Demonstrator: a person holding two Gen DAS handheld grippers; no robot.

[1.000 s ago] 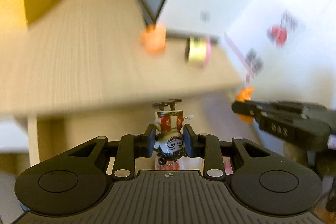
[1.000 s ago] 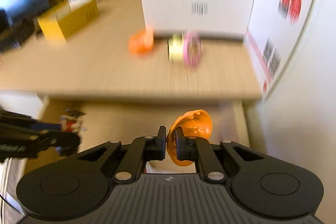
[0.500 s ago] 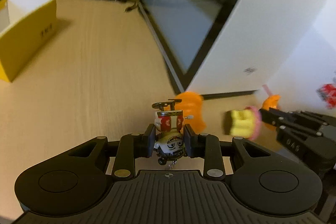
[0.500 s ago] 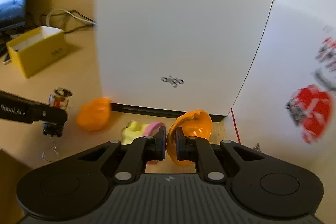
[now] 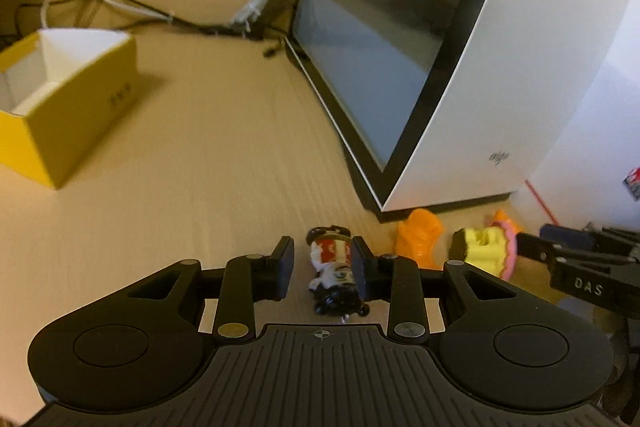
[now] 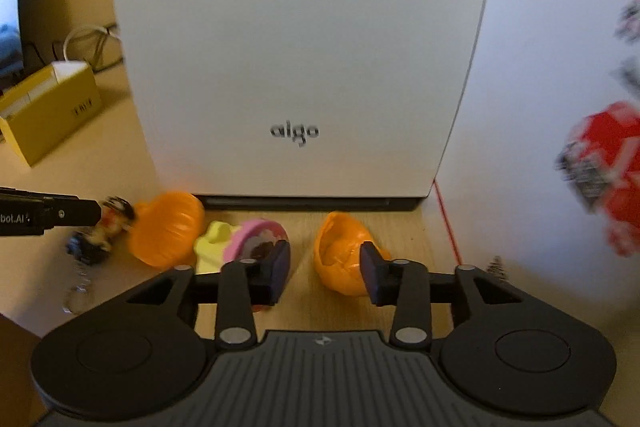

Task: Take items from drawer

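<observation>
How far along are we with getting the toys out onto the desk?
Done: an orange toy and a yellow-pink toy lie on the desk by the white case. In hand: the right tongs have just been opening, the orange shell loose between them; the left tongs stand open around the small figure. The drawer is out of view, so what's left is unclear.

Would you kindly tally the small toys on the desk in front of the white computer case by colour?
Orange: 2, the orange ridged toy and the orange shell-shaped toy
Yellow and pink: 1, the cake toy
Red, white and black: 1, the figurine keychain
Total: 4
</observation>
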